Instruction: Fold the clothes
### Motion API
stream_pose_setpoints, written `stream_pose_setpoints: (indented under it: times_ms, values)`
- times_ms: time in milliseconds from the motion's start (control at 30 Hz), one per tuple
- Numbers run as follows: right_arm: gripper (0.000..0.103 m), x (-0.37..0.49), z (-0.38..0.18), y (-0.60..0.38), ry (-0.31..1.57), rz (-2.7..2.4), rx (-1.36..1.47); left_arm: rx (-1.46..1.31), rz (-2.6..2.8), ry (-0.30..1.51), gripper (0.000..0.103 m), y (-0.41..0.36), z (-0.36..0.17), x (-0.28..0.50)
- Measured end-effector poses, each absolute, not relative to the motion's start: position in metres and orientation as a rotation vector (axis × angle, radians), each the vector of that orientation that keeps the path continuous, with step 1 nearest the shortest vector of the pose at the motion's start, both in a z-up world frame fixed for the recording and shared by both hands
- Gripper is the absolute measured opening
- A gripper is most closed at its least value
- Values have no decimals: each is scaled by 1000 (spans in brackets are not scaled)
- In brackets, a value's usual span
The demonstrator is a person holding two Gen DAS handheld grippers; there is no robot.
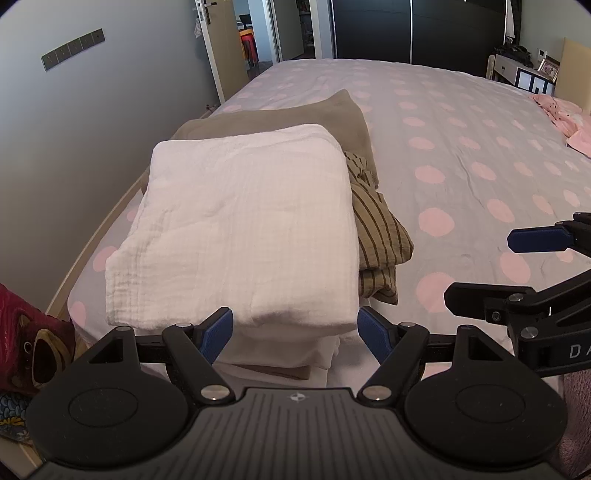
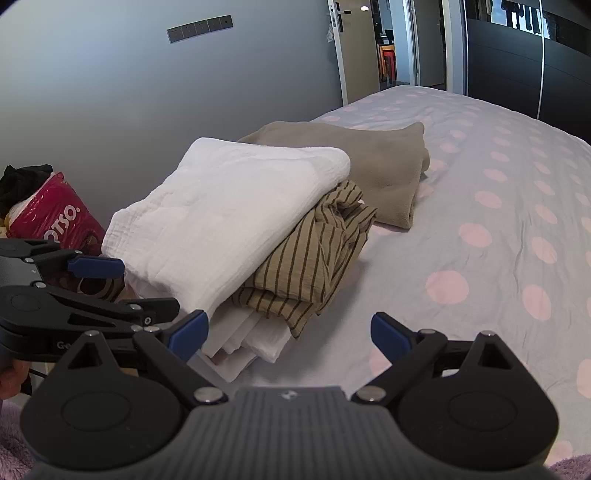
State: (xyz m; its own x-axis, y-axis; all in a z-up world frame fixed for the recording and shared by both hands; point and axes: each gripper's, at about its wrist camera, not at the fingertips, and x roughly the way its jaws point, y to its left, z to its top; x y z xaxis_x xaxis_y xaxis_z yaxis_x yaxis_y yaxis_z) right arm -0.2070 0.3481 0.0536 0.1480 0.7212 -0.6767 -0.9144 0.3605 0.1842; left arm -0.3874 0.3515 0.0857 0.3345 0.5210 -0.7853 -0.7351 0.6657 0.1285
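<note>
A folded white cloth lies on top of a stack at the near left of the bed; it also shows in the right wrist view. Under it sits a tan striped garment and more white cloth. A folded beige garment lies behind the stack. My left gripper is open and empty, just in front of the white cloth's near edge. My right gripper is open and empty, to the right of the stack, near its front corner.
The bed has a grey sheet with pink dots. A grey wall runs along its left side. A red bag stands left of the stack. Pink cloth lies at the far right. A dark wardrobe stands behind.
</note>
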Motion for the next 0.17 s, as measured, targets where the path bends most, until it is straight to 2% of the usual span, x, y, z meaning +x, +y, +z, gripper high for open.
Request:
stream_pose_setpoints:
  times_ms: [167]
  values:
    - [96,-207,52,348,777,1198,-298,-273,832,897,73,350,88,-389]
